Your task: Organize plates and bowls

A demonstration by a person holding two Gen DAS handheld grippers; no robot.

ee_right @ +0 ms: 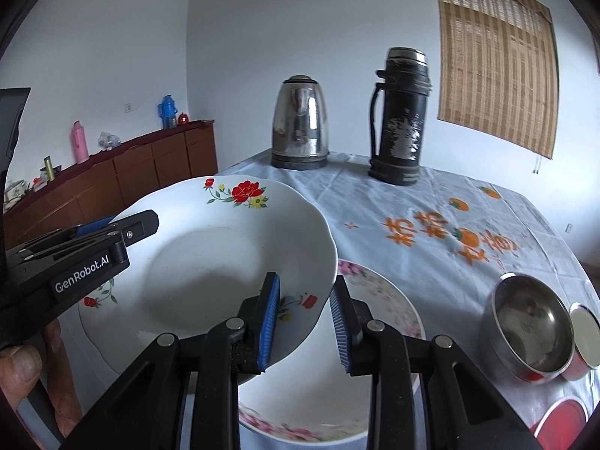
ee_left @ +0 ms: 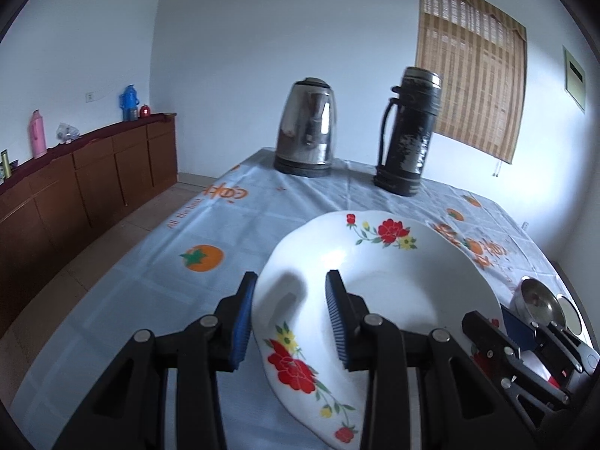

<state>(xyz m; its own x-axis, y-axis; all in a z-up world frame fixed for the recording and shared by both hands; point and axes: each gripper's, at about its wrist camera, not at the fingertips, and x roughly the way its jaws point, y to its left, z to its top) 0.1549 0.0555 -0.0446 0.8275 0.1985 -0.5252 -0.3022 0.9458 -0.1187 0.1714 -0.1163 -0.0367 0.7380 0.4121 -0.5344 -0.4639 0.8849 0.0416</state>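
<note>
A white plate with red flowers (ee_left: 393, 281) is held tilted above the table between both grippers. My left gripper (ee_left: 288, 315) straddles its left rim, jaws on either side, closed on the rim. My right gripper (ee_right: 305, 318) straddles its right rim (ee_right: 311, 300), jaws a little apart. The same plate fills the left of the right wrist view (ee_right: 210, 262), where the left gripper (ee_right: 112, 232) shows at its far rim. A second plate with pink flowers (ee_right: 382, 300) lies on the table beneath. A steel bowl (ee_right: 528, 318) stands at the right.
A steel kettle (ee_left: 305, 127) and a dark thermos (ee_left: 410, 131) stand at the table's far end. A small steel cup (ee_right: 585, 333) and red lids (ee_right: 558, 420) sit by the bowl. A brown cabinet (ee_left: 93, 172) lines the left wall. The tablecloth (ee_left: 150, 262) has orange prints.
</note>
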